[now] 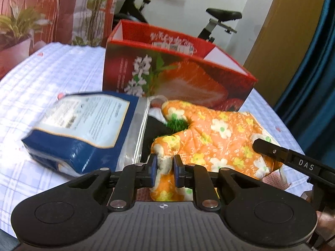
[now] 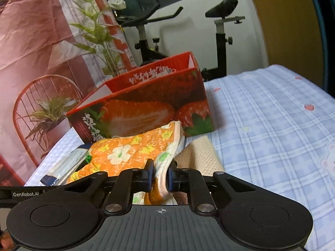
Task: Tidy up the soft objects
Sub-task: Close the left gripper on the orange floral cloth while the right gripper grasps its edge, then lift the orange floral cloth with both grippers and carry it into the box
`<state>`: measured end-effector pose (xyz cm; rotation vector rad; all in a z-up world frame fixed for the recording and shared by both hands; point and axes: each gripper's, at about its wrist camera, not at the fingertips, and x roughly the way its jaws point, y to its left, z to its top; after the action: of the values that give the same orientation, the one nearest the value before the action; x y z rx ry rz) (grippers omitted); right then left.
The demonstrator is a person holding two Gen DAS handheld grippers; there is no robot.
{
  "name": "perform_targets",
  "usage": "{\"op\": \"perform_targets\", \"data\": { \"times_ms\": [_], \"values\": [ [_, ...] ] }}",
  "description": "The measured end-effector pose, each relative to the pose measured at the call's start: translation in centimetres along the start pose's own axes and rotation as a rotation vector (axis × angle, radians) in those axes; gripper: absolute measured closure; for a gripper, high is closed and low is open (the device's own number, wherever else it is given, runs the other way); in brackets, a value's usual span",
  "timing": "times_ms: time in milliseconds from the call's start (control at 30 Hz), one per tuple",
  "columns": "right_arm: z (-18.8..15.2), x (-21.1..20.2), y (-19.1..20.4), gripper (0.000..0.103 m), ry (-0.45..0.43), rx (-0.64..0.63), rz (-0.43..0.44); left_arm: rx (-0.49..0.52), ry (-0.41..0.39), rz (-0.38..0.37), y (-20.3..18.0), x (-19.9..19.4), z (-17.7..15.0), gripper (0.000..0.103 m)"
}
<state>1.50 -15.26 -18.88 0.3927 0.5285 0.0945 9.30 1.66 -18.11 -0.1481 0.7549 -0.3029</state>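
Mitt (image 1: 211,133) pinched by my left gripper (image 1: 165,170) and right gripper (image 2: 160,176); I'd lift evenly toward the box (image 1: 178,73) at twelve o'clock.

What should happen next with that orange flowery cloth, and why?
Probably lift it together toward the open strawberry box. Both the left hand-held gripper and the right hand-held gripper are shut on the orange floral cloth, which lies just in front of the box.

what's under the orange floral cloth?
Under the orange floral cloth: something black plus a green tuft on its left, a beige knit piece on its right. The rest is covered.
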Motion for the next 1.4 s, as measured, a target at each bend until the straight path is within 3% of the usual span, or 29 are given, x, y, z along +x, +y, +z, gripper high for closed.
{"op": "perform_targets", "data": {
  "times_ms": [200, 667, 933, 1167, 1300, 1400],
  "values": [
    [0.4, -1.2, 1.3, 0.093, -0.048, -0.066, 0.024, 0.021, -0.051, 0.006, -0.5, -1.2, 0.4, 0.087],
    [-0.2, -0.9, 2.0, 0.094, -0.020, -0.102, 0.038, 0.041, -0.018, -0.004, -0.7, -0.5, 0.1, 0.087],
    [0.4, -1.8, 2.3, 0.095, -0.055, -0.113, 0.056, 0.045, -0.068, -0.001, -0.7, -1.7, 1.0, 0.091],
    [3.8, -3.6, 4.0, 0.095, -0.144, -0.182, 0.095, 0.094, -0.183, 0.001, -1.8, -4.2, 4.6, 0.091],
    [7.7, -3.7, 4.5, 0.095, -0.176, -0.190, 0.126, 0.136, -0.256, 0.008, -2.4, -4.8, 8.5, 0.091],
    [11.3, -2.8, 4.8, 0.095, -0.191, -0.197, 0.144, 0.143, -0.255, -0.024, -2.5, -3.5, 12.1, 0.091]
  ]
}}
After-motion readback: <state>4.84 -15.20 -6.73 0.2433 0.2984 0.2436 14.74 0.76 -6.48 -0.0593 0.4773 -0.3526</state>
